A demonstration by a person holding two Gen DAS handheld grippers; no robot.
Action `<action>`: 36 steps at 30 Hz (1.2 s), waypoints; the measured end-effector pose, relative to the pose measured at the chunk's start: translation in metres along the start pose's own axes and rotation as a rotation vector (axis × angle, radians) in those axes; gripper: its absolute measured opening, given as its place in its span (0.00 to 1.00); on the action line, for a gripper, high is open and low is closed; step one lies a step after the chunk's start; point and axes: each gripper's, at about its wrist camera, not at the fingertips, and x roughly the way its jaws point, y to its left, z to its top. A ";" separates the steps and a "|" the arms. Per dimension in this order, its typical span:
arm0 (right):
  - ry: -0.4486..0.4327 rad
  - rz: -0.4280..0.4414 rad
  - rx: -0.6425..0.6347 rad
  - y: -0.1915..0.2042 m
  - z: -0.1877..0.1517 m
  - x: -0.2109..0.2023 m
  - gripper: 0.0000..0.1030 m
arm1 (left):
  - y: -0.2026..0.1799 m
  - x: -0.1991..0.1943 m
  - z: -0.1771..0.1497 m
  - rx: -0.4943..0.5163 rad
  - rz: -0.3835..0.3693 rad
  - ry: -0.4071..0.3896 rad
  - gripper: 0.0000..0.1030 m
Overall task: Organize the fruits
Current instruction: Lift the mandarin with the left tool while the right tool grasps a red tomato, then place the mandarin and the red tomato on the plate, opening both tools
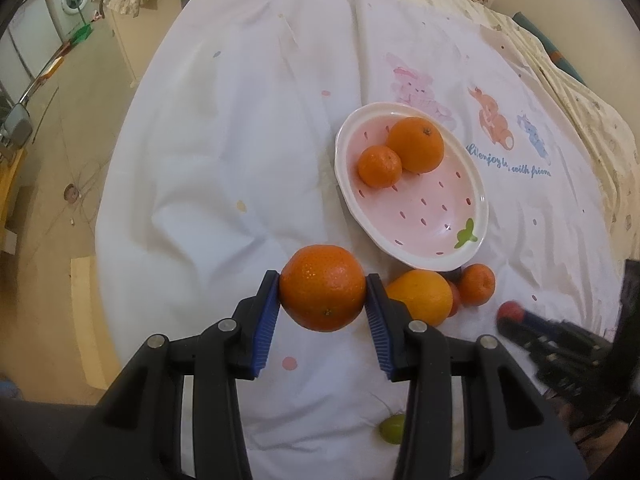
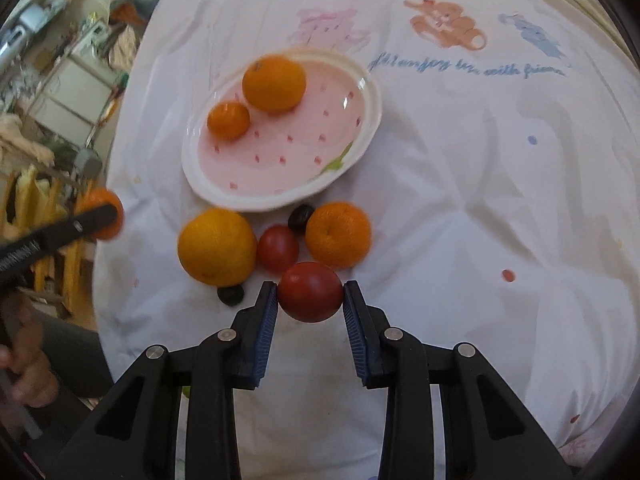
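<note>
Orange (image 1: pixel 322 294) and tomato (image 2: pixel 310 292) clamped in jaws.

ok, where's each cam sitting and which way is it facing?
Left wrist: on the left gripper, looking steeply down at the cloth; its fingers clamp an orange; right gripper at the right edge.
Right wrist: on the right gripper, same downward tilt; fingers clamp a tomato; a hand at left.
Shared: plate with two oranges, loose fruit.

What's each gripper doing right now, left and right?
Left gripper: closed on an orange.
Right gripper: closed on a red tomato.
</note>
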 end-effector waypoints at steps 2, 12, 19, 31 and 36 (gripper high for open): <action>-0.038 0.010 0.016 -0.001 0.004 -0.008 0.34 | -0.002 -0.001 0.000 0.009 0.005 -0.011 0.37; -0.217 0.088 0.036 0.005 0.026 -0.043 0.34 | -0.007 -0.002 0.001 0.027 0.025 -0.043 0.37; -0.310 0.130 0.021 0.005 0.044 -0.062 0.34 | -0.018 -0.014 0.014 0.059 0.028 -0.089 0.37; -0.334 0.130 0.031 -0.004 0.075 -0.055 0.34 | -0.032 -0.022 0.065 0.109 0.025 -0.166 0.37; -0.313 0.125 0.038 -0.009 0.093 -0.042 0.34 | -0.040 -0.008 0.082 0.135 0.015 -0.152 0.37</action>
